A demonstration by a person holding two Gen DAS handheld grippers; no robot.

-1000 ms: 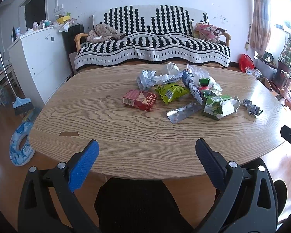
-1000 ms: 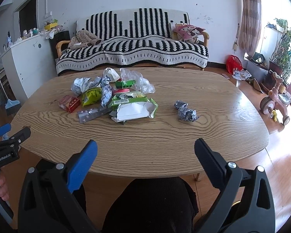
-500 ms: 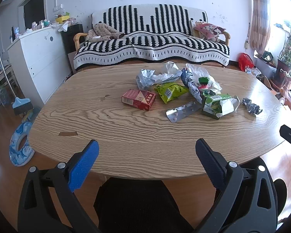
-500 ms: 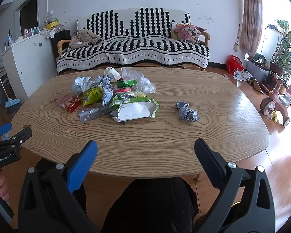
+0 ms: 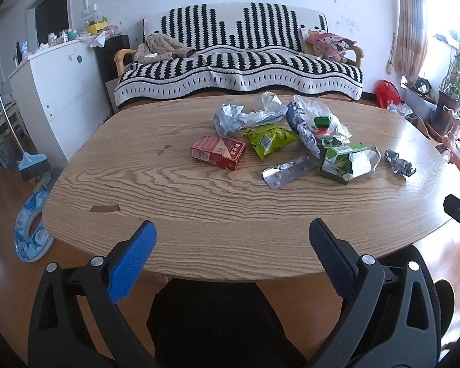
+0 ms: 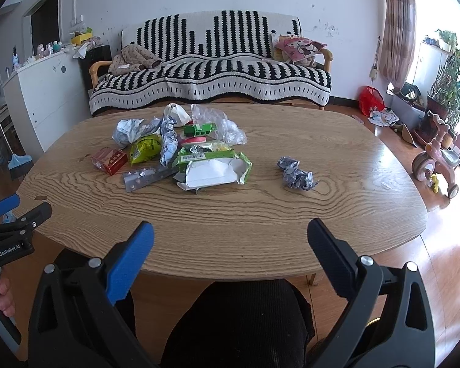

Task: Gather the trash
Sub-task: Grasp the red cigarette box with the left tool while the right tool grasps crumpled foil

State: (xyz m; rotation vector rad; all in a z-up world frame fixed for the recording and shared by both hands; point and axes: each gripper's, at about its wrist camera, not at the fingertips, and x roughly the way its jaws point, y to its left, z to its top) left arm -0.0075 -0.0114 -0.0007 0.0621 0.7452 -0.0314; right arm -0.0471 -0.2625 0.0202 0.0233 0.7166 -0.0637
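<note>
Trash lies on the far half of an oval wooden table [image 5: 199,214]: a red carton [image 5: 218,152], a green snack bag [image 5: 268,140], a silver pill blister [image 5: 288,169], a torn green and white box [image 5: 345,162], crumpled foil [image 5: 398,162] and clear wrappers [image 5: 309,110]. The same pile shows in the right wrist view, with the torn box [image 6: 213,170] and the foil ball [image 6: 296,176] to its right. My left gripper [image 5: 231,247] is open and empty over the near table edge. My right gripper [image 6: 230,245] is open and empty, also at the near edge.
A black chair back [image 5: 211,322] stands under the near edge. A striped sofa [image 5: 239,70] is behind the table, a white cabinet [image 5: 52,86] and broom [image 5: 30,159] at left, a pink tricycle [image 6: 438,159] and plants at right.
Both grippers have crept slightly forward towards the table; the trash has not moved and the jaws remain open.
</note>
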